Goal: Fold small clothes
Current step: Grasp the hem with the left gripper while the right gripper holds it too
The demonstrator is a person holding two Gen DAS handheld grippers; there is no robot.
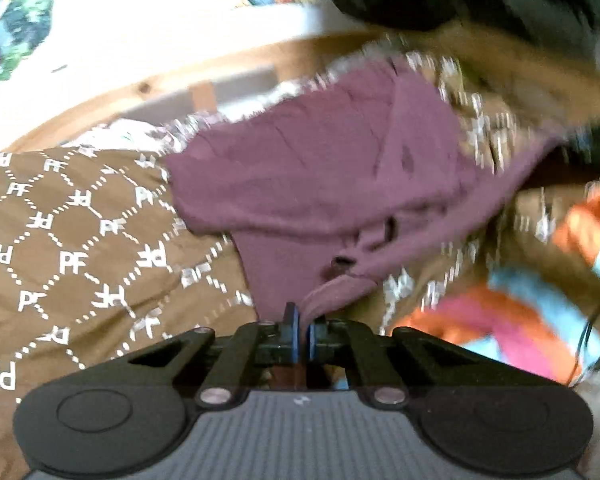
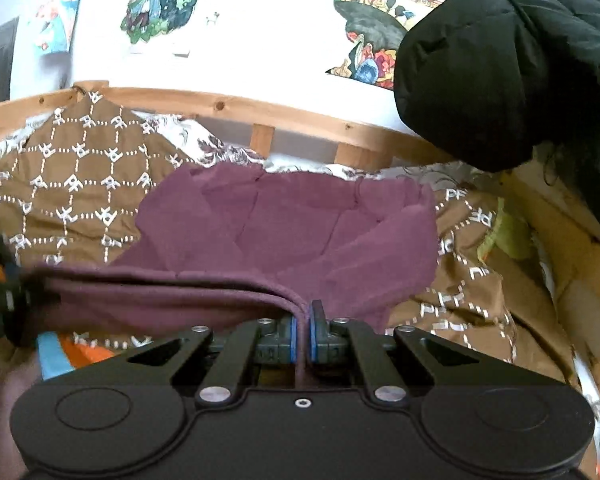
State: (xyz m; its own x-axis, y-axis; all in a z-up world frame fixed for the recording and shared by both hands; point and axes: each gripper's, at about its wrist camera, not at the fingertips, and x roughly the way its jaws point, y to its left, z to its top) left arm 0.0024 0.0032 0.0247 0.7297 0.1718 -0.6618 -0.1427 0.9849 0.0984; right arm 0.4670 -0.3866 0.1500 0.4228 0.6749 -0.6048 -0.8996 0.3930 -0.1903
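A small purple garment (image 1: 308,184) lies spread on a brown bedcover with a white letter pattern (image 1: 60,240). My left gripper (image 1: 303,322) is shut on a near corner of the purple garment, and the cloth rises from the bed into the pinch. In the right wrist view the same purple garment (image 2: 292,224) stretches away over the bedcover (image 2: 72,184). My right gripper (image 2: 305,320) is shut on its hemmed near edge, which runs taut to the left toward the blurred other gripper (image 2: 16,300).
A wooden bed rail (image 2: 236,108) runs behind the bedding, with a white wall and colourful posters (image 2: 164,0) above. A black padded jacket (image 2: 508,64) hangs at the upper right. Orange, pink and blue clothes (image 1: 512,320) lie to the right of my left gripper.
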